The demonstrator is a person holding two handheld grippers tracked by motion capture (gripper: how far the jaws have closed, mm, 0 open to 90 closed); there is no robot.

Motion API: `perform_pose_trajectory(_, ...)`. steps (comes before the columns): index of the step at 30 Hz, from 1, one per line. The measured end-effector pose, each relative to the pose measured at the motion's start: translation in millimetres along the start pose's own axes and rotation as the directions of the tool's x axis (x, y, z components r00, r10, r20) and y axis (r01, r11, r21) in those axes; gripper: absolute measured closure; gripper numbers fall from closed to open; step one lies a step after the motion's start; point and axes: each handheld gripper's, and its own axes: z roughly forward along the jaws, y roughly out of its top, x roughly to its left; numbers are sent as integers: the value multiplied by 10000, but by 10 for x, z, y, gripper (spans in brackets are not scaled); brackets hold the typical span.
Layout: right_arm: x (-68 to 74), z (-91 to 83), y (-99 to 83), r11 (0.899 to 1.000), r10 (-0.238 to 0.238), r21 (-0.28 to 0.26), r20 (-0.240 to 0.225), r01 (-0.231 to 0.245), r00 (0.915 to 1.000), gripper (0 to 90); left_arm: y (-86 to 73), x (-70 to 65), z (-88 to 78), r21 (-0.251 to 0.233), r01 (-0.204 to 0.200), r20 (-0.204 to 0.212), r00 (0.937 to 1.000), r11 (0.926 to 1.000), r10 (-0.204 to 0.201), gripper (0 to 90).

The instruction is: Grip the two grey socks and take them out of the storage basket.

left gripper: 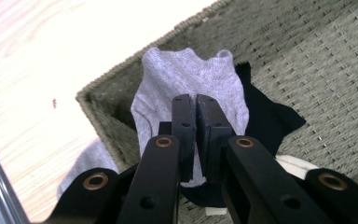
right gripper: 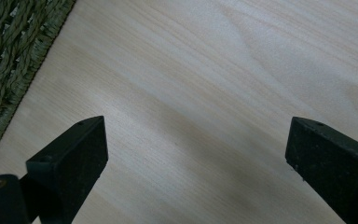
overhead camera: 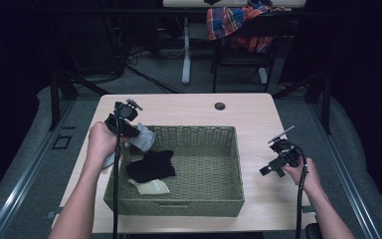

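Note:
A woven green basket (overhead camera: pixel 214 199) sits mid-table. My left gripper (overhead camera: pixel 135 133) is shut on a grey sock (overhead camera: pixel 145 137) and holds it over the basket's far left corner. In the left gripper view the grey sock (left gripper: pixel 186 79) hangs pinched between the closed jaws of the left gripper (left gripper: pixel 196 112), above the basket rim (left gripper: pixel 102 88). A black sock (overhead camera: pixel 151 166) and a cream sock (overhead camera: pixel 151 186) lie inside at the left. My right gripper (overhead camera: pixel 266 170) hovers open over bare table right of the basket; the right gripper (right gripper: pixel 196 140) shows wide-spread jaws over wood.
A second grey piece of cloth (overhead camera: pixel 108 160) lies outside the basket under my left hand. A cable hole (overhead camera: pixel 220 106) marks the table's far side. A chair with a plaid cloth (overhead camera: pixel 234 22) stands beyond the table. The basket's edge (right gripper: pixel 14 60) is left of the right gripper.

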Motion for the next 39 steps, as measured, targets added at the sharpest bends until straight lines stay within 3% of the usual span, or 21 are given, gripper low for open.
perform_pose_trajectory(4,11,10,-7,9997,166,-195,57,-164,9998,54,37,37,-51,-42,24,-65,10000,10000,-25,867)
perform_pose_trajectory(7,-4,-4,2,10000,-39,49,24,39,10000,54,66,81,-98,-91,88,-144,9999,9999,-89,867)
perform_pose_trajectory(11,10,11,-7,9997,169,-201,56,-168,9998,54,99,184,-152,-96,244,-266,9993,9997,-246,867)
perform_pose_trajectory(22,3,12,-6,9998,123,-167,45,-122,9999,54,36,428,-270,-188,727,-567,9957,9972,-737,867)
perform_pose_trajectory(23,-3,3,-1,10000,29,-26,-6,-29,10000,54,-2,498,-274,-248,973,-594,9934,9949,-986,866)
perform_pose_trajectory(28,3,8,-5,9999,112,-123,-65,-113,9999,54,-112,660,-294,-324,1477,-634,9867,9885,-1496,867)
perform_pose_trajectory(31,0,0,0,10000,-1,12,-16,1,10000,54,-229,806,-331,-415,1949,-763,9773,9799,-1976,867)
perform_pose_trajectory(35,-2,-1,3,9999,-50,87,-14,50,10000,54,-305,893,-348,-402,2239,-900,9698,9738,-2267,867)
perform_pose_trajectory(36,-2,-4,4,9999,-58,105,-4,59,10000,54,-369,958,-346,-350,2455,-1006,9636,9688,-2478,866)
perform_pose_trajectory(39,3,0,1,10000,-12,22,-21,12,10000,54,-434,1022,-342,-326,2696,-1059,9566,9624,-2715,867)
